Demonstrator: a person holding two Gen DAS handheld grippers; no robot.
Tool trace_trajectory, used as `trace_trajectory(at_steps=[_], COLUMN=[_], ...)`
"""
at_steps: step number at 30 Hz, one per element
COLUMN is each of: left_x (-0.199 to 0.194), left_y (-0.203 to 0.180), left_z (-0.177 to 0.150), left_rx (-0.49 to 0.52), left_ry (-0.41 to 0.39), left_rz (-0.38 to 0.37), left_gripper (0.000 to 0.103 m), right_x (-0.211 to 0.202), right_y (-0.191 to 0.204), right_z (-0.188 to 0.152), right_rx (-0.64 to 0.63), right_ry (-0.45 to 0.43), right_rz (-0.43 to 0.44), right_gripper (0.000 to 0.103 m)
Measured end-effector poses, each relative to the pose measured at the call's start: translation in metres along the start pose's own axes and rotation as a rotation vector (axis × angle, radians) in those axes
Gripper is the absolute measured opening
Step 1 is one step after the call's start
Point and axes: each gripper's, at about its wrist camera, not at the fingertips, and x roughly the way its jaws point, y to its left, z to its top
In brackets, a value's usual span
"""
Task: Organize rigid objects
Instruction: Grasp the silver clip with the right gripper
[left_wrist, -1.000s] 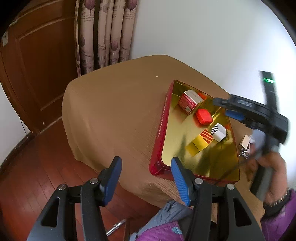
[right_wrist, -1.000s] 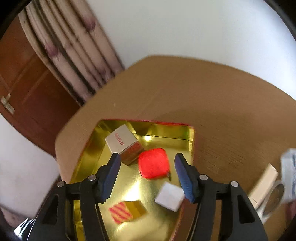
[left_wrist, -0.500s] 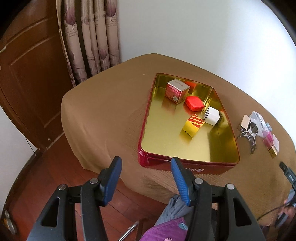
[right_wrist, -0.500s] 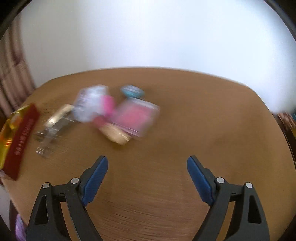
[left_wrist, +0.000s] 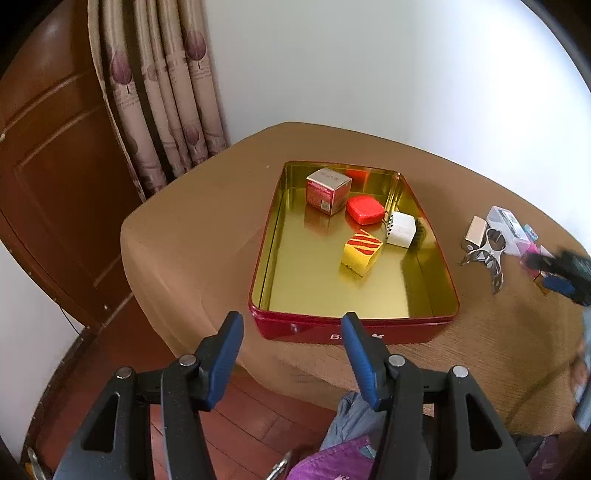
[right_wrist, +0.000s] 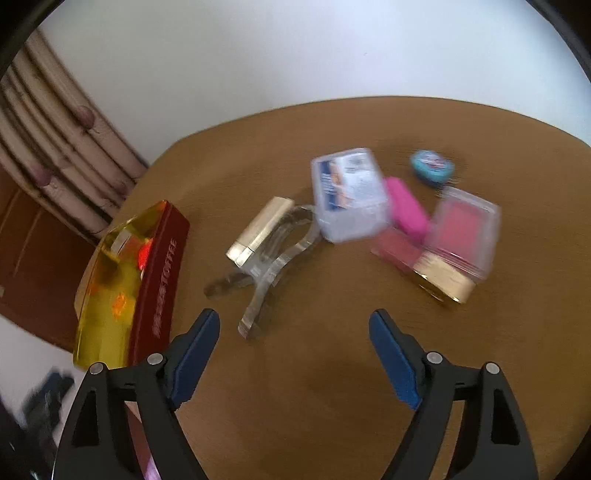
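A red tin tray (left_wrist: 354, 330) with a gold inside sits on the brown table; it holds a red-and-white box (left_wrist: 328, 190), a red case (left_wrist: 365, 209), a white cube (left_wrist: 401, 229) and a yellow striped block (left_wrist: 361, 252). My left gripper (left_wrist: 291, 356) is open and empty, off the table's near edge. My right gripper (right_wrist: 295, 354) is open and empty above the table, near loose items: a metal clip (right_wrist: 269, 266), a gold case (right_wrist: 260, 230), a clear box (right_wrist: 347, 194), a pink bar (right_wrist: 406, 210), a pink-filled clear box (right_wrist: 461, 232) and a blue tin (right_wrist: 431, 165).
The tray (right_wrist: 162, 273) lies left of the right gripper. A curtain (left_wrist: 162, 92) and wooden door (left_wrist: 55, 155) stand behind the table's left side. A white wall runs behind the table. The right gripper also shows at the left wrist view's right edge (left_wrist: 565, 275).
The right gripper left the tray, opened wider, and swung over to the loose items. The left gripper's view shifted so the tray sits more centred.
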Motion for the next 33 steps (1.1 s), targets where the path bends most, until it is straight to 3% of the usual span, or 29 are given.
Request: trace_trajectory(at_steps=[2, 6, 10, 14, 18, 21, 28, 32, 33], left_x=[0.003, 0.014, 0.022, 0.029, 0.035, 0.04, 0.043, 0.043, 0.043], left_y=[0.006, 0.016, 0.02, 0.024, 0.029, 0.032, 0.03, 0.026, 0.025], left_z=[0.0, 0.001, 0.001, 0.001, 0.001, 0.0, -0.002, -0.002, -0.002], left_rx=[-0.021, -0.063, -0.081, -0.092, -0.113, -0.132, -0.128, -0.109, -0.107], left_ry=[0.018, 0.073, 0.114, 0.144, 0.174, 0.202, 0.219, 0.221, 0.22], left_rz=[-0.021, -0.064, -0.091, -0.092, -0.091, -0.102, -0.096, -0.092, -0.094], left_gripper=[0.057, 0.057, 0.057, 0.057, 0.057, 0.057, 0.057, 0.057, 0.057], right_x=[0.018, 0.051, 0.068, 0.075, 0.074, 0.071, 0.076, 0.088, 0.095], right_y=[0.002, 0.0, 0.007, 0.023, 0.018, 0.004, -0.006, 0.008, 0.02], right_z=[0.011, 0.028, 0.033, 0.024, 0.023, 0.02, 0.036, 0.038, 0.036], right_rx=[0.091, 0.219, 0.224, 0.114, 0.093, 0.119, 0.108, 0.074, 0.039], right_ry=[0.045, 0.09, 0.092, 0.1, 0.148, 0.199, 0.232, 0.209, 0.202], right_rz=[0.012, -0.051, -0.117, -0.19, -0.153, -0.097, -0.15, -0.188, -0.221], right_gripper=[0.081, 0.081, 0.085, 0.069, 0.043, 0.04, 0.042, 0.064, 0.065])
